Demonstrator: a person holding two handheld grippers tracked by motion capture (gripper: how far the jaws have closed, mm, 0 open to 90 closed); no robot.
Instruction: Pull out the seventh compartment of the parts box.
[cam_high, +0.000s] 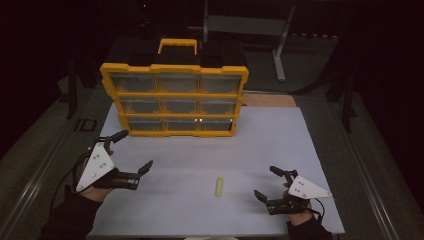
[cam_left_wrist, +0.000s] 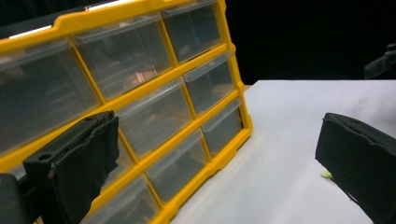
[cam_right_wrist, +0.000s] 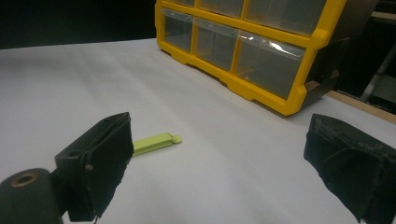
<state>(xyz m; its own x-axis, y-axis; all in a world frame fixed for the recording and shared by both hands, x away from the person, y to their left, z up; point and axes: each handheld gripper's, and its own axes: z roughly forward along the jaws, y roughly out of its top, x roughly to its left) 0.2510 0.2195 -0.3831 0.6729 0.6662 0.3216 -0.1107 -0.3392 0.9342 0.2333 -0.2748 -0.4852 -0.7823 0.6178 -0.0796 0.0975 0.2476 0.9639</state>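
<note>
A yellow organiser cabinet (cam_high: 175, 95) with clear plastic drawers and a yellow handle stands upright at the back of the white sheet (cam_high: 280, 140). A small yellow-green stick (cam_high: 218, 186) lies flat on the sheet near the front, between the two hands. My left gripper (cam_high: 132, 151) is open at the front left, its jaws wide apart and empty, close to the cabinet's lower left corner (cam_left_wrist: 140, 126). My right gripper (cam_high: 267, 182) is open at the front right, empty, with the stick (cam_right_wrist: 152, 142) lying just beyond its left jaw.
The sheet covers a grey table with metal rails (cam_high: 45, 165) along both sides. A brown board (cam_high: 270, 100) lies behind the cabinet's right end. A metal stand (cam_high: 280, 45) is in the dark background.
</note>
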